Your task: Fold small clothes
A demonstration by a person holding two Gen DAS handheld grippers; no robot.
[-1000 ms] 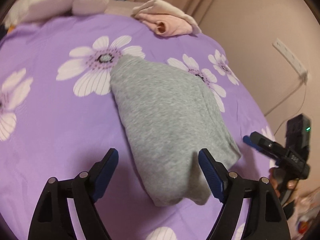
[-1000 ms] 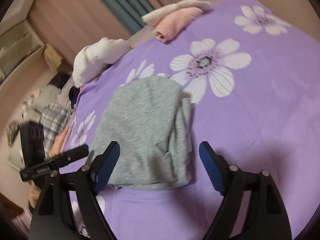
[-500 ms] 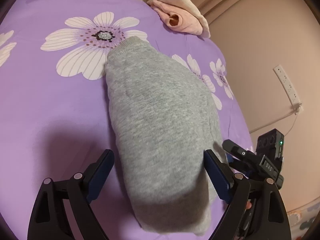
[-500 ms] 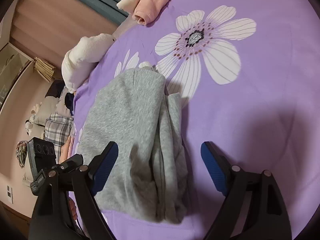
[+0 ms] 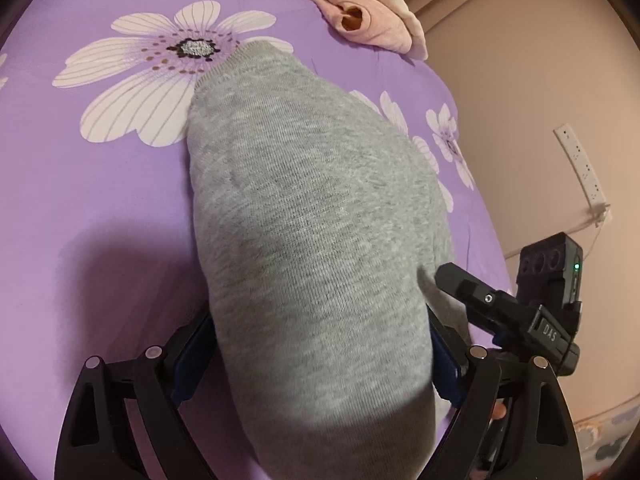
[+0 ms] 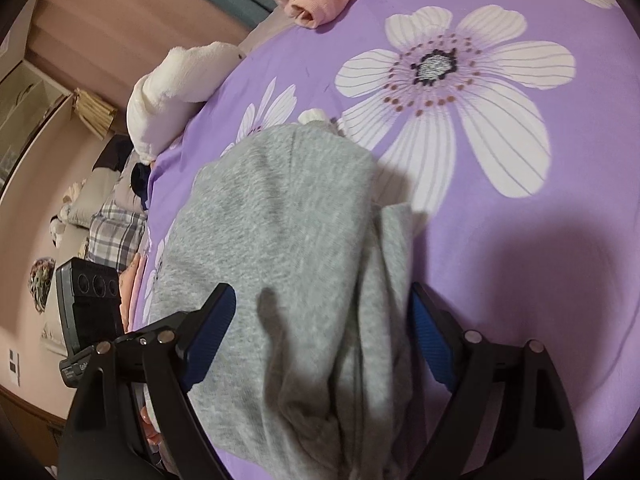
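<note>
Lengthwise, folded grey garment (image 5: 316, 240) runs away from both cameras on purple sheet (image 5: 100, 208), left gripper (image 5: 320, 356) wide, straddling it, right gripper (image 6: 320, 332) closing, pads not yet pressing.

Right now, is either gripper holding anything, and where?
Nothing yet: left gripper and right gripper straddle the near end of the grey garment, right fingers closing.

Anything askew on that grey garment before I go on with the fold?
Yes. The grey garment is not folded evenly: along its right edge in the right wrist view, loose layers stick out and bunch up rather than lying flush. Both the left gripper and the right gripper straddle its near end.
</note>
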